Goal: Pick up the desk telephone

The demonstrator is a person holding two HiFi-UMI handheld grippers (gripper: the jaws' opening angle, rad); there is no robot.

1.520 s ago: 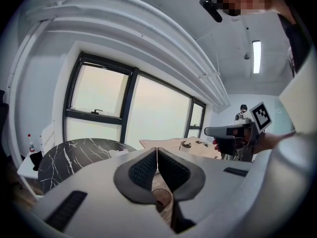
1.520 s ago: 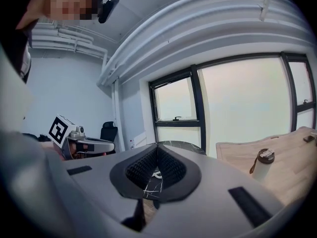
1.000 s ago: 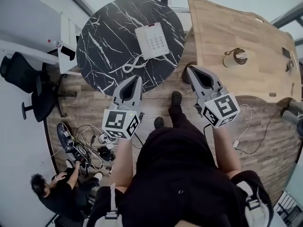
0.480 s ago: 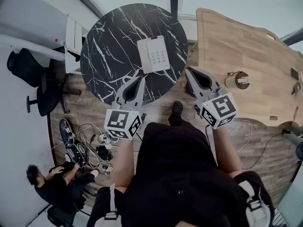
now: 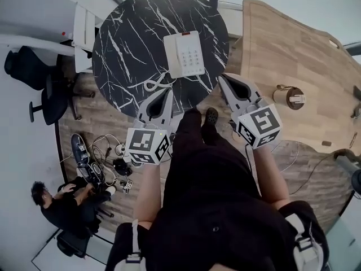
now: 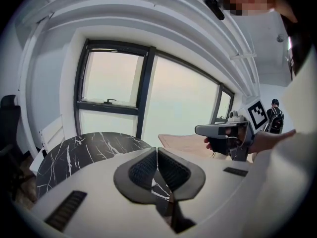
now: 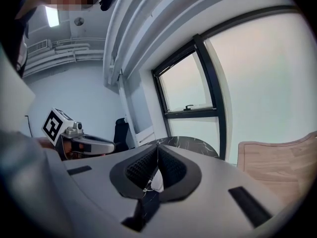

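Note:
The white desk telephone [image 5: 184, 54] lies flat on the round black marble table [image 5: 127, 44], its curly cord [image 5: 155, 84] trailing toward the near edge. My left gripper [image 5: 167, 91] is shut and empty, its tip over the table's near rim beside the cord, short of the telephone. My right gripper [image 5: 220, 77] is also shut and empty, at the table's right rim, just right of the telephone. In the left gripper view the shut jaws [image 6: 157, 150] point across the marble top [image 6: 79, 150]. In the right gripper view the shut jaws [image 7: 158, 145] face the marble table [image 7: 193, 143].
A light wooden table [image 5: 293, 49] stands to the right with a small round holder [image 5: 290, 96] on it. Left of the round table are a white chair [image 5: 83, 30] and a black office chair [image 5: 34, 83]. Cables [image 5: 104, 168] and a crouching person [image 5: 62, 210] are on the floor.
Both grippers have moved forward and slightly down toward the round table. The left tip now reaches over its near rim and the right tip stands beside the telephone. Both jaws stayed shut.

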